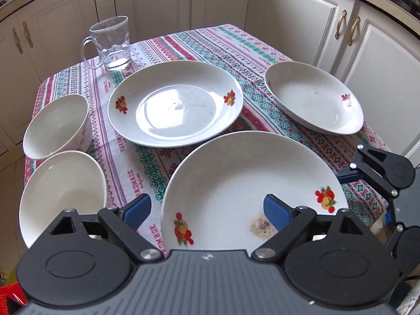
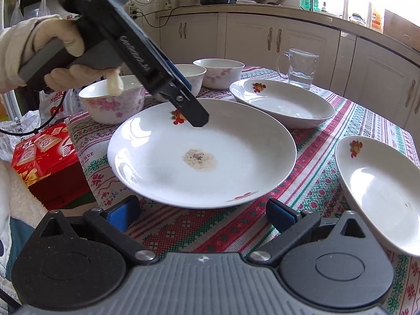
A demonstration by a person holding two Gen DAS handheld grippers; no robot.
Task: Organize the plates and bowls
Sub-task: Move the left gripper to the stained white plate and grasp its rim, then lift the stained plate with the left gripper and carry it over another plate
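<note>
I count three plates on the tablecloth (image 1: 157,50): a stained plate (image 1: 236,183) nearest me, a middle plate (image 1: 176,102) and a right plate (image 1: 312,97). Three bowls sit at the left edge: near bowl (image 2: 113,99), mid bowl (image 2: 190,74), far bowl (image 2: 219,72). One glass mug (image 1: 111,43) stands behind. My left gripper (image 1: 207,212) hangs spread wide over the stained plate's near rim. My right gripper (image 2: 200,212) is spread too, holding nothing.

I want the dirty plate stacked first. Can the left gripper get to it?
Probably yes. The left gripper is open right above the stained plate, its fingers straddling the near rim with nothing between.
</note>
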